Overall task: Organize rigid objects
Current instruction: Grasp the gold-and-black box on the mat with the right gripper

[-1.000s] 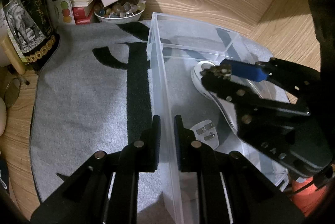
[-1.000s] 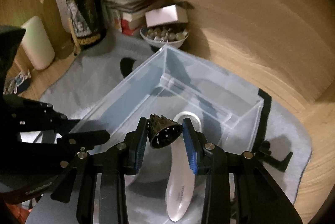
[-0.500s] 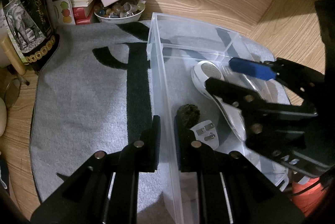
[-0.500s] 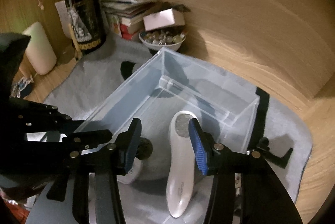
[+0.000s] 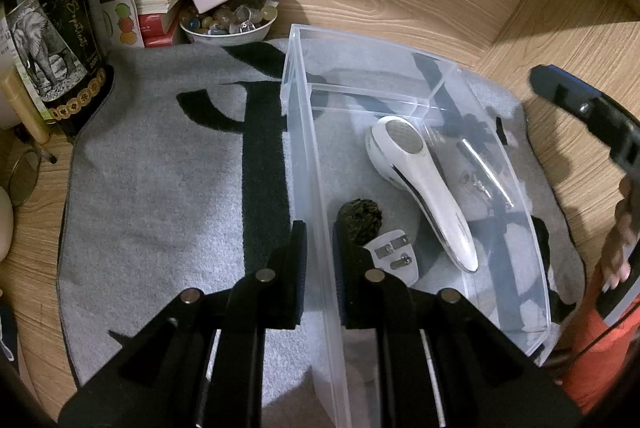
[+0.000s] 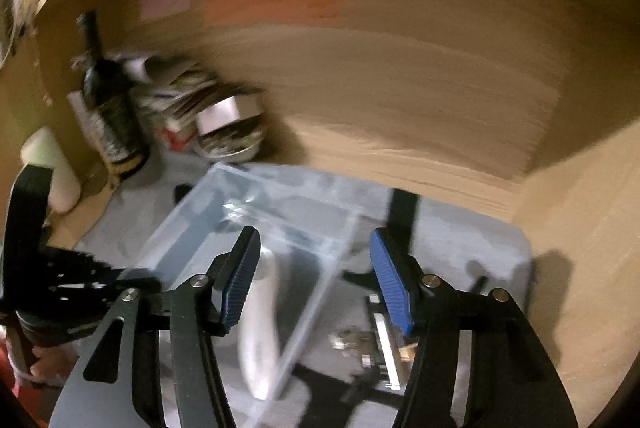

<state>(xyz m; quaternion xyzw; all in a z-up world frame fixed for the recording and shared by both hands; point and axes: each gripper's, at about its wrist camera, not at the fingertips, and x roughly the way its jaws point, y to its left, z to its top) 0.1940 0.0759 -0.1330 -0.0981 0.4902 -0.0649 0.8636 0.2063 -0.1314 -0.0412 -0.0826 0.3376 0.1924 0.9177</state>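
A grey mat (image 5: 160, 188) with black markings covers your wooden desk, and the clear plastic bin (image 5: 536, 292) sits on it. Your left gripper (image 5: 319, 252) is pinched onto the bin's near-left wall, one finger inside, one outside. In the bin, the dark spiky cone (image 5: 359, 218) lies beside the white plug (image 5: 394, 255) and the white handheld device (image 5: 420, 184). Your right gripper (image 6: 316, 274) has just been opening; it stands spread and empty above the bin's right edge.
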